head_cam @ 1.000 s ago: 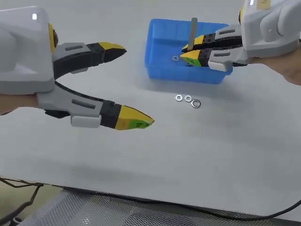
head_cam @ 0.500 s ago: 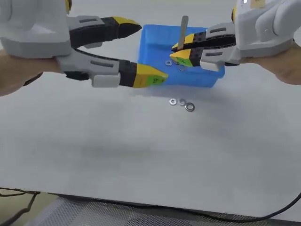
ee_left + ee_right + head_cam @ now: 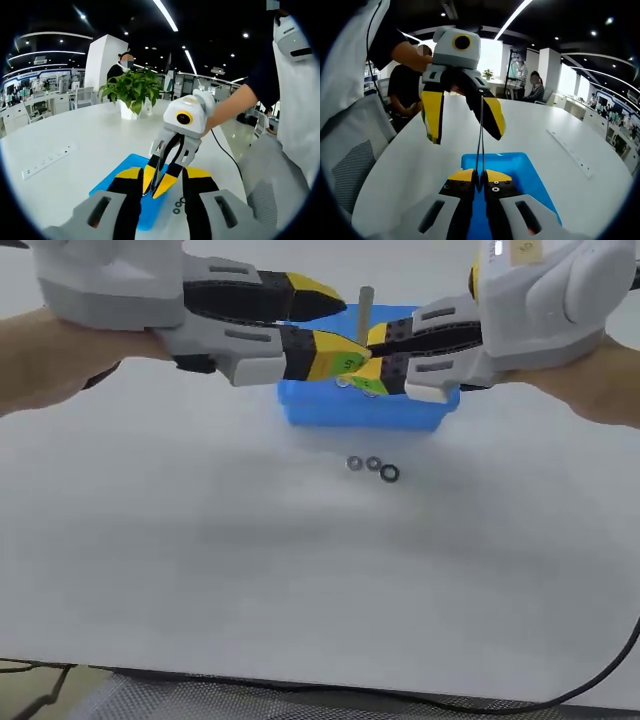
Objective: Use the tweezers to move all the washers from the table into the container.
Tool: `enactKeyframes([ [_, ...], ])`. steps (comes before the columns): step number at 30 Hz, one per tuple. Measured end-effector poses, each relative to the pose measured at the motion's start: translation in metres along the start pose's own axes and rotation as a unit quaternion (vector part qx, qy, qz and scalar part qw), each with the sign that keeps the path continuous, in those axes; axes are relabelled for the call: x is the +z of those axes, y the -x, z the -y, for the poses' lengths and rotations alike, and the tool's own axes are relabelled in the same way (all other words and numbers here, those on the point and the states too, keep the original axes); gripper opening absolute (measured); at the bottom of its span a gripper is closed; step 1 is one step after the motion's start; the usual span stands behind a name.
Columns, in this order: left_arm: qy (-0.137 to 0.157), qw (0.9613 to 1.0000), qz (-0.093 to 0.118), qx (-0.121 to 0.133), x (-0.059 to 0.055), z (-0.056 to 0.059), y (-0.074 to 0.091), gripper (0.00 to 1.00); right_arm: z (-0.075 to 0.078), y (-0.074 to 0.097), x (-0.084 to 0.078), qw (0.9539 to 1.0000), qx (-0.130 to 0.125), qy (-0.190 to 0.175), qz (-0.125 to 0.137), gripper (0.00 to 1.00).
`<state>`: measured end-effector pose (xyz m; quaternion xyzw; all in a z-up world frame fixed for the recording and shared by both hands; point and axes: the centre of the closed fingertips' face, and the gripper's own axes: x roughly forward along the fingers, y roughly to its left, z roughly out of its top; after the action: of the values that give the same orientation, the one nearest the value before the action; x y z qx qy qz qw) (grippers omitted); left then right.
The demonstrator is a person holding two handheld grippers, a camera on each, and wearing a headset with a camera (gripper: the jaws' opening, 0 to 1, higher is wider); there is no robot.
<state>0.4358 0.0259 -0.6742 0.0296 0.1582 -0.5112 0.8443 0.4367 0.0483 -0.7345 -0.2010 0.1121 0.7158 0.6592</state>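
Right gripper (image 3: 378,358) clamped on thin grey metal tweezers (image 3: 366,308) above the blue plastic container (image 3: 360,416), toward the far edge of the white table (image 3: 300,570). Left gripper (image 3: 342,328) jaws apart, straddling tweezers. Three small metal washers (image 3: 372,466) on table just before container. Likely regrip: close left squarely, no twisting.

White table (image 3: 250,570), black cable (image 3: 598,683) hanging off its near edge. Potted plant (image 3: 131,92) on the top, socket strip (image 3: 47,161) set into it. Mesh chair (image 3: 352,170) beside the table. People (image 3: 536,86) seated further back. Ceiling light strips (image 3: 167,17).
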Motion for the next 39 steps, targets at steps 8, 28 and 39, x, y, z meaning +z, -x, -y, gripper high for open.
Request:
enactKeyframes([
  [8,-0.016,0.9997,-0.004,-0.017,0.004,0.007,-0.003,0.22,-0.005,-0.004,0.004,0.9998,0.012,0.015,-0.001,0.07],
  [28,-0.030,0.9987,-0.005,-0.040,0.012,0.018,0.007,0.08,-0.023,-0.008,0.016,0.9987,0.037,0.034,-0.005,0.07],
  [39,-0.060,0.9969,0.009,-0.051,0.021,0.025,0.006,0.06,-0.028,-0.006,0.025,0.9984,0.038,0.041,0.003,0.08],
])
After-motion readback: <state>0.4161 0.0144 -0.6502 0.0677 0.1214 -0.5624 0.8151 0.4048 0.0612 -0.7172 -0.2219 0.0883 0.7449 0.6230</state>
